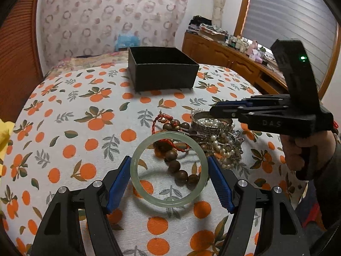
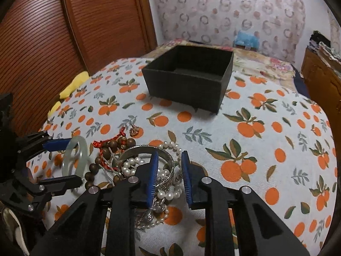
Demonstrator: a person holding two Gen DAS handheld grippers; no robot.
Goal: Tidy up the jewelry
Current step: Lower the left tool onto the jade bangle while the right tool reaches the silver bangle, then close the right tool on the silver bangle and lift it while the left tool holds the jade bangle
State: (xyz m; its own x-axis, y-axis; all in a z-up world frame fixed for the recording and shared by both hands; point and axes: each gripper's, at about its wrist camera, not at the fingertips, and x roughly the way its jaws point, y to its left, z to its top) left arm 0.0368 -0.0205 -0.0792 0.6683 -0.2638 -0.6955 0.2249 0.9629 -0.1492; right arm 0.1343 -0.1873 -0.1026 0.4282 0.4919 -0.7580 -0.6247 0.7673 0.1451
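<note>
Black flocked box (image 2: 187, 81), open-topped and nothing seen inside, standing on the orange-print cloth (image 1: 70, 132) of the desk, well beyond the jewelry; rigid, light by the look, the likely destination. Pale green jade-like bangle (image 1: 169, 169): a stiff, smooth hoop, probably heavy for its size, slippery and liable to crack if dropped; it sits across the left tongs (image 1: 169, 181), both blue pads against its outer rim, and seems lifted clear of the cloth. Hold across the widest span, as now, and keep it level. Silver cuff bangle (image 2: 153, 166): rigid metal, springy at most; its wall stands between the narrowed right tongs (image 2: 169, 177), whether pinched cannot be told. Take it by the wall, not the tangle. Wooden bead bracelet (image 1: 177, 166): hard beads on a limp string, will droop from any single hold. Pearl strands (image 2: 166, 192): soft, snarled around the cuff, apt to drag neighbours along. Red cord (image 1: 164, 120): thin, limp, knotted among the beads.
</note>
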